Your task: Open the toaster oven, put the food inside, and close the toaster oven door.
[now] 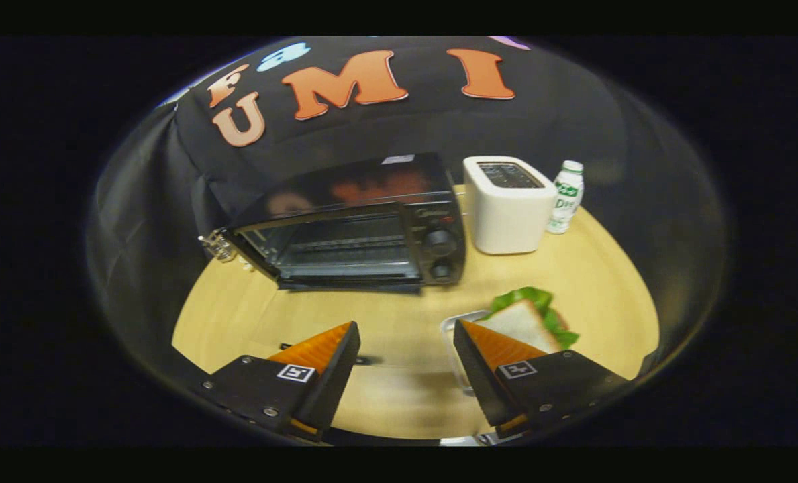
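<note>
Toaster oven (352, 228) ajar; gripper (405, 335) spread.

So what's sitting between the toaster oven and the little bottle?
A white pop-up toaster stands between the toaster oven and the bottle, seen in the gripper view.

The one camera rides on the tool (404, 335) and looks forward along its two fingers (325, 365), which stand well apart with bare table between them. It sits above the table (399, 396) and tilts down onto it, facing the booth's black cloth wall (405, 127) at the far side. The toaster oven (355, 228) lies well beyond the fingers, square to the view. The sandwich (523, 322) lies close, partly hidden by one finger. The fisheye lens bends the table's edge into a curve.
</note>
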Demonstrator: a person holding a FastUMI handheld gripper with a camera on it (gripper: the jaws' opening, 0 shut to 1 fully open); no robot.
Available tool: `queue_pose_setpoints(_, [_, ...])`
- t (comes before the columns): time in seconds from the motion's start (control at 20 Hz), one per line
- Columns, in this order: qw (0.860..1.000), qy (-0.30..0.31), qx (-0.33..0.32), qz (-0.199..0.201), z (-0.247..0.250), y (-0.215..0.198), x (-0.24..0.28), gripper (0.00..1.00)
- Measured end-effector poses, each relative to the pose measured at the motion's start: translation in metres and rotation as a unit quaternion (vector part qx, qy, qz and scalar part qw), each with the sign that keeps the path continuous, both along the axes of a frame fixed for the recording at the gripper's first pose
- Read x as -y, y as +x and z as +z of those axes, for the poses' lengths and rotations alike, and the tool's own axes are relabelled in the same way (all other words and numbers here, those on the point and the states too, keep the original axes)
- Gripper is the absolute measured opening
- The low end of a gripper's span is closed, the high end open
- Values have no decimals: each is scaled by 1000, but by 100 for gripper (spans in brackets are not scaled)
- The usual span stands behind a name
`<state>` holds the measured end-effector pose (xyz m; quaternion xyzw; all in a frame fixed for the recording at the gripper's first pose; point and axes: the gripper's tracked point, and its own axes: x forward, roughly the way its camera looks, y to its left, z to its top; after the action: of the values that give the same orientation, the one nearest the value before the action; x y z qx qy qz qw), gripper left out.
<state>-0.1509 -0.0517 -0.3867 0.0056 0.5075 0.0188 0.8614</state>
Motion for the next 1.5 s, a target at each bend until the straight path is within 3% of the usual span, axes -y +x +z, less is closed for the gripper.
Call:
queue_pose_setpoints(0.2, [998, -58, -2, -8, -8, 9, 68, 88])
queue_pose_setpoints(0.45, [995, -72, -74, 10, -51, -9, 103, 88])
queue_pose_setpoints(0.65, [995, -15, -93, 15, -62, -7, 95, 89])
queue_pose_setpoints(0.8, [992, 39, -116, -3, -72, -11, 93, 89])
queue_pose_setpoints(0.9, [990, 72, -119, -27, -73, -13, 91, 85])
queue_pose_setpoints(1.05, [984, 105, -135, -48, -72, -26, 89, 70])
queue_pose_setpoints(1.4, [977, 127, -138, -106, -55, -45, 104, 36])
queue_pose_setpoints(1.5, [974, 135, -135, -125, -50, -51, 106, 31])
